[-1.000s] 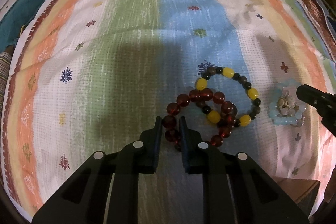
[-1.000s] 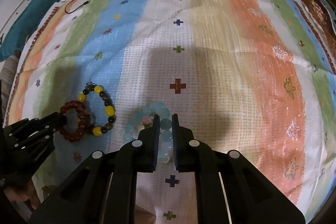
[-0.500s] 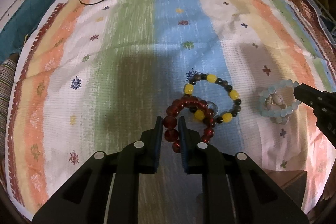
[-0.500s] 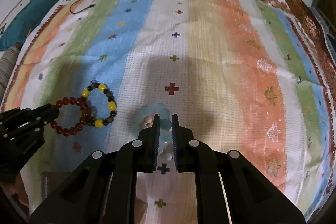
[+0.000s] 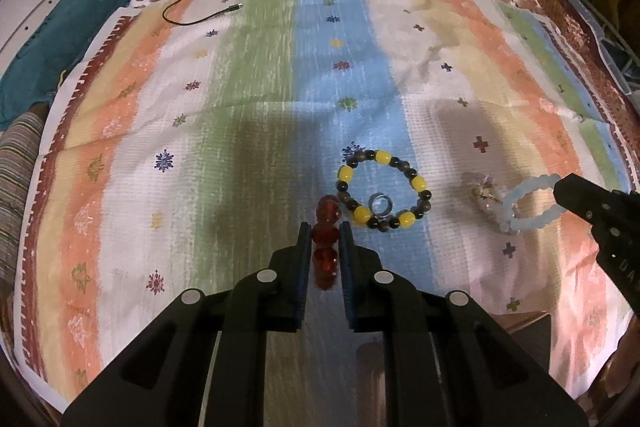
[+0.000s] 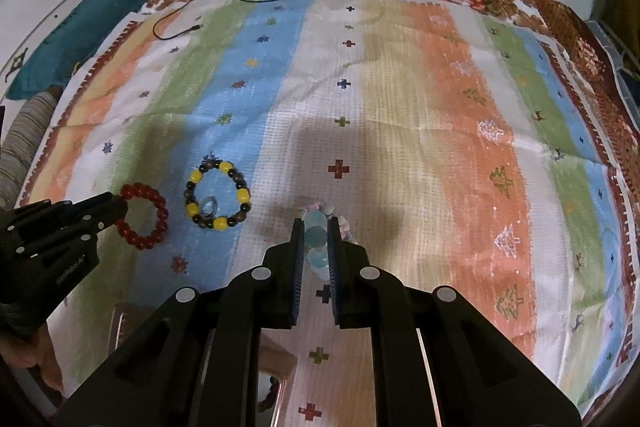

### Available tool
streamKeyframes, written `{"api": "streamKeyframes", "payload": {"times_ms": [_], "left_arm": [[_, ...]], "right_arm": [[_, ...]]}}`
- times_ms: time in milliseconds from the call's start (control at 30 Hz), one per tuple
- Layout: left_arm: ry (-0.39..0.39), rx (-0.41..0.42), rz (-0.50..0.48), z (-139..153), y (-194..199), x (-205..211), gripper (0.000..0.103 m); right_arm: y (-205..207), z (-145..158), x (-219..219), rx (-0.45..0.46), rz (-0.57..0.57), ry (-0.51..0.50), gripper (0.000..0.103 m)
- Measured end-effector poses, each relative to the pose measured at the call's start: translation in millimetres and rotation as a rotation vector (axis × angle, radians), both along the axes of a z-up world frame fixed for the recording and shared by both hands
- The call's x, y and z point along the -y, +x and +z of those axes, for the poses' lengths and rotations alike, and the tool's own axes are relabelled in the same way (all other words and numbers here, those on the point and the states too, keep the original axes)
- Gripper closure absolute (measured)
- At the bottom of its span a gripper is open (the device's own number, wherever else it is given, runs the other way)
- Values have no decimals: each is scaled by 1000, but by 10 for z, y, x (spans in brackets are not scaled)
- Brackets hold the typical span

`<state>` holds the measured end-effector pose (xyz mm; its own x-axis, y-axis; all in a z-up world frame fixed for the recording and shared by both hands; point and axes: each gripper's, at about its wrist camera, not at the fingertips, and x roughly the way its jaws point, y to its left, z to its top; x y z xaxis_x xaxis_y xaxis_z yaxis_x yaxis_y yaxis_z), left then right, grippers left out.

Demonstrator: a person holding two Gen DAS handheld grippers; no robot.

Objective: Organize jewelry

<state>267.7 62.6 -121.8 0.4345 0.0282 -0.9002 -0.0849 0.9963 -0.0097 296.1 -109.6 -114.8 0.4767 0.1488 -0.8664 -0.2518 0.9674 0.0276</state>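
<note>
My left gripper [image 5: 325, 231] is shut on a red bead bracelet [image 5: 326, 239] and holds it just above the striped cloth; it also shows in the right wrist view [image 6: 145, 217]. My right gripper [image 6: 315, 227] is shut on a pale blue bead bracelet [image 6: 315, 233], which also shows in the left wrist view [image 5: 528, 205]. A yellow and dark bead bracelet [image 5: 382, 189] lies flat on the blue stripe with a small silver ring [image 5: 381, 205] inside it. A small beige bead cluster [image 5: 484, 193] lies beside the pale blue bracelet.
A striped patterned cloth [image 5: 240, 107] covers the surface. A black cable [image 5: 200, 15] lies at the far left. A teal cloth [image 5: 60, 39] sits beyond the left edge. A wooden box corner [image 5: 520, 323] shows at the cloth's near edge.
Both grippers have pulled back and lifted. The red bracelet has come off the yellow one, uncovering the silver ring. The pale blue bracelet has come away from the beige bead cluster.
</note>
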Motion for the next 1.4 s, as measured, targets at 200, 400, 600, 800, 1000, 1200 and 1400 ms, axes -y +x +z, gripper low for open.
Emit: {"api": "streamKeyframes", "payload": {"times_ms": [200, 400, 600, 800, 1000, 1200, 1400], "left_arm": [[-13, 9, 0, 85, -59, 35, 90], [-23, 23, -4, 167, -104, 90, 90], [-28, 40, -16, 260, -171, 146, 90], [-32, 73, -27, 398, -259, 189, 90], [-36, 112, -37, 549, -370, 248, 90], [-26, 153, -63, 691, -526, 357, 90], [-28, 190, -88, 831, -699, 476, 90]], "right_arm": [[-88, 27, -2, -1, 10, 9, 91], [-161, 49, -9, 7, 18, 0, 91], [-229, 128, -10, 24, 24, 9, 91], [-334, 245, -36, 51, 44, 20, 91], [-444, 334, -48, 74, 50, 22, 91], [-550, 462, -17, 97, 52, 61, 91], [-690, 580, 18, 119, 57, 92, 91]]}}
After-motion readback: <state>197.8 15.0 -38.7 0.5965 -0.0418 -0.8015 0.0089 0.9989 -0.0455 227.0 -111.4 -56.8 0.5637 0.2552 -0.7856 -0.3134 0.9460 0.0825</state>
